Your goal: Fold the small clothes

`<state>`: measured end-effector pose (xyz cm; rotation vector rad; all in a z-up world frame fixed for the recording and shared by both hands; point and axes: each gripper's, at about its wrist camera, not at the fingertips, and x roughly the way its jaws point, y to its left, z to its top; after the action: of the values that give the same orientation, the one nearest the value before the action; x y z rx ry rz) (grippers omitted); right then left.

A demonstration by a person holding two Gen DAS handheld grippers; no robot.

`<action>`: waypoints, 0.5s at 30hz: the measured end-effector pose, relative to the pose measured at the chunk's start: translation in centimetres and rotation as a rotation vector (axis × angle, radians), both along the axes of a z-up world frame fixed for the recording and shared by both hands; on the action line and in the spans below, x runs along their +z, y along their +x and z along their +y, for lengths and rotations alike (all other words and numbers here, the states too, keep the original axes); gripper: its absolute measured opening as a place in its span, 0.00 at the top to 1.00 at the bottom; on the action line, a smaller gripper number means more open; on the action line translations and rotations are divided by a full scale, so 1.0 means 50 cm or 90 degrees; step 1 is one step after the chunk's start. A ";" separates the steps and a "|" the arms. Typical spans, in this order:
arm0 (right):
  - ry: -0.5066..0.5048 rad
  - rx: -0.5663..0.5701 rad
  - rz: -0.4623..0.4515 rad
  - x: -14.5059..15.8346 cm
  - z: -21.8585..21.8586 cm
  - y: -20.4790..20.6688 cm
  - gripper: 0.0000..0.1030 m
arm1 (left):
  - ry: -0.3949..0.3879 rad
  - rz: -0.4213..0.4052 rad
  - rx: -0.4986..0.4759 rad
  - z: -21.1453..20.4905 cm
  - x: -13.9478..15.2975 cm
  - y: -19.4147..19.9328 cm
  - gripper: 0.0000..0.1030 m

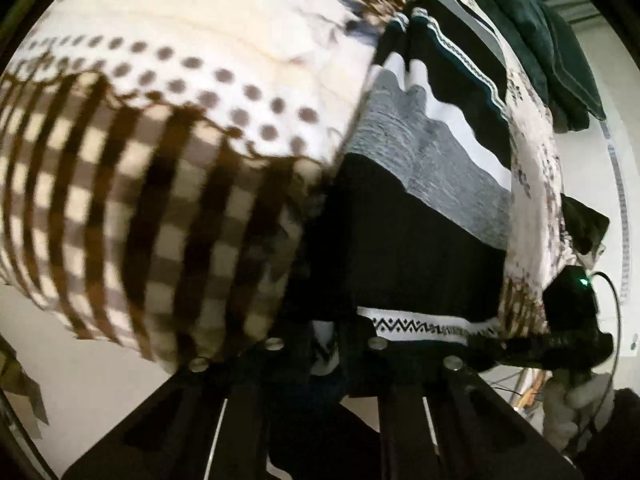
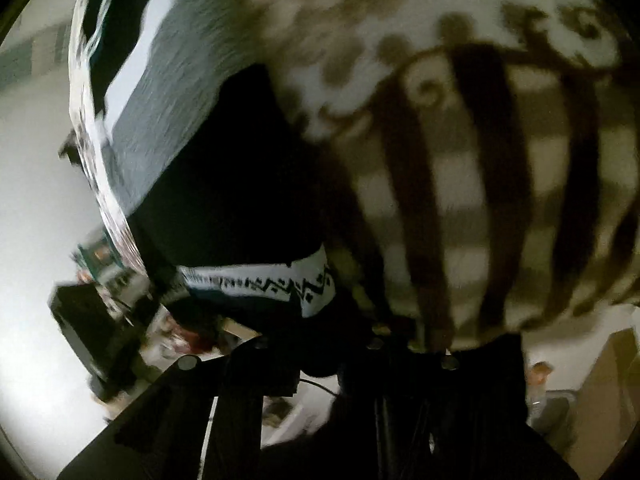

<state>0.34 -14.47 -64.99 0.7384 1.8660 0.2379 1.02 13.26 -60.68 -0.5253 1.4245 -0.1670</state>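
Left wrist view: left gripper (image 1: 328,356) is clamped on the zigzag hem (image 1: 420,326) of the small garment (image 1: 400,232); right gripper (image 2: 320,312) is pinched on the same hem, likely for an even fold over the patterned cloth (image 1: 140,200).

Patterned cloth (image 1: 168,92) — garment (image 1: 420,216) atop.
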 end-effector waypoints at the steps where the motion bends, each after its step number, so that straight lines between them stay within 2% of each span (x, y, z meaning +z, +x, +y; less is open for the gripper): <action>1: -0.008 0.013 -0.004 0.005 0.010 -0.006 0.88 | -0.004 0.006 0.001 -0.002 -0.008 0.002 0.92; 4: -0.024 0.053 0.013 -0.023 0.038 -0.003 0.86 | -0.015 0.014 0.005 0.019 -0.018 0.003 0.90; 5: -0.025 0.058 0.018 -0.024 0.045 0.005 0.85 | -0.037 0.022 0.011 0.023 -0.016 0.009 0.88; 7: -0.008 0.042 0.022 -0.019 0.046 0.018 0.69 | -0.049 0.020 0.023 0.035 -0.004 0.012 0.70; 8: 0.002 0.031 0.021 -0.016 0.035 0.025 0.63 | -0.071 0.007 0.024 0.043 0.001 0.013 0.50; 9: 0.014 0.018 0.018 -0.018 0.031 0.024 0.51 | -0.088 -0.001 0.025 0.050 0.001 0.014 0.37; 15: 0.089 -0.027 0.068 -0.093 0.053 0.014 0.46 | -0.142 0.063 0.019 0.048 -0.086 0.021 0.35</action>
<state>1.05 -11.83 -69.62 0.9008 1.9470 0.3097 2.09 15.67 -65.00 -0.7464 1.5027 -0.2819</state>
